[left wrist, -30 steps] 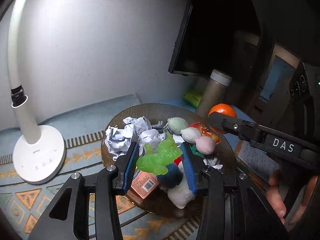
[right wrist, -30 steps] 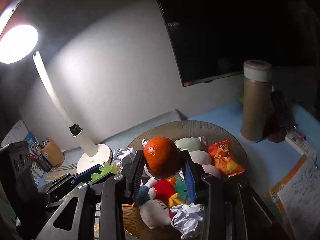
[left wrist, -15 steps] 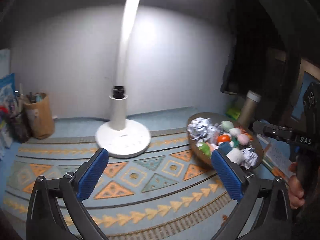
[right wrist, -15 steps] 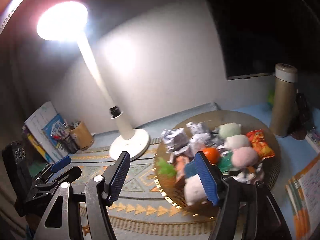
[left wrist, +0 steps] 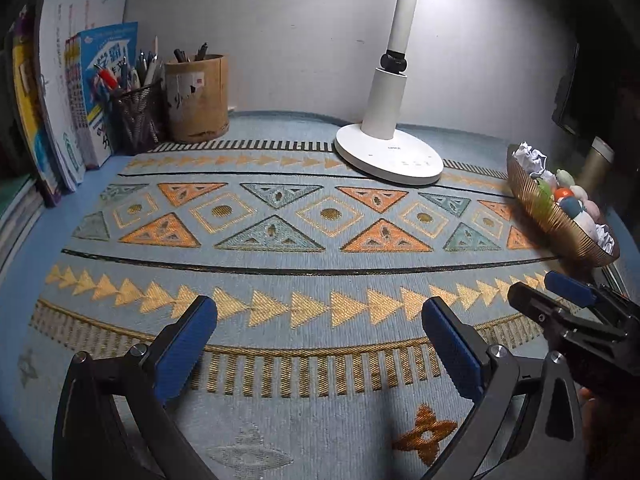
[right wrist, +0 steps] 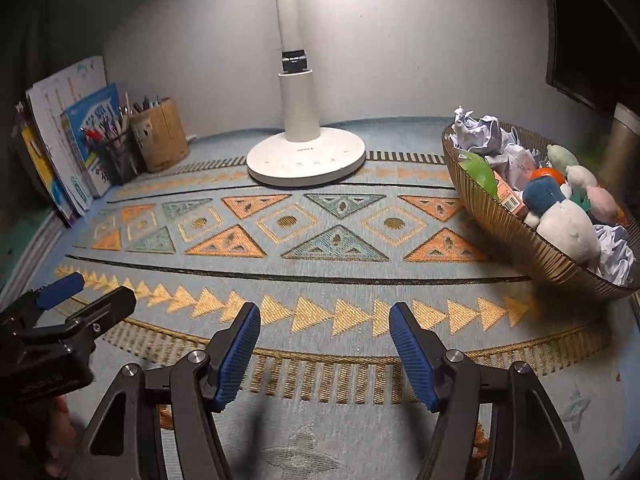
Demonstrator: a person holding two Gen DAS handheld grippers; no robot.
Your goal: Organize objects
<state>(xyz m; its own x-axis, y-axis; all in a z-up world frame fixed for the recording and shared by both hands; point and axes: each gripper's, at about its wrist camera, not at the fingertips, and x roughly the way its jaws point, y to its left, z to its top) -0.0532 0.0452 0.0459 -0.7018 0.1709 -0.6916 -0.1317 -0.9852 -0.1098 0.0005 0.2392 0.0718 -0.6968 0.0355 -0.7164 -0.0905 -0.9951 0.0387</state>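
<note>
Bowl (right wrist: 520, 236) of objects right on patterned mat (right wrist: 320, 240); lamp (right wrist: 306, 156) by wall; both jaws spread, empty.

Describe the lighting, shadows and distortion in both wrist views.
Left wrist view: lamp lights the wall and patterned mat brightly, corners fall dark, fisheye bows the mat's stripes. Right wrist view: same warm pool of light, the bowl casts a shadow forward, edges vignette, the right gripper stays sharp.
</note>
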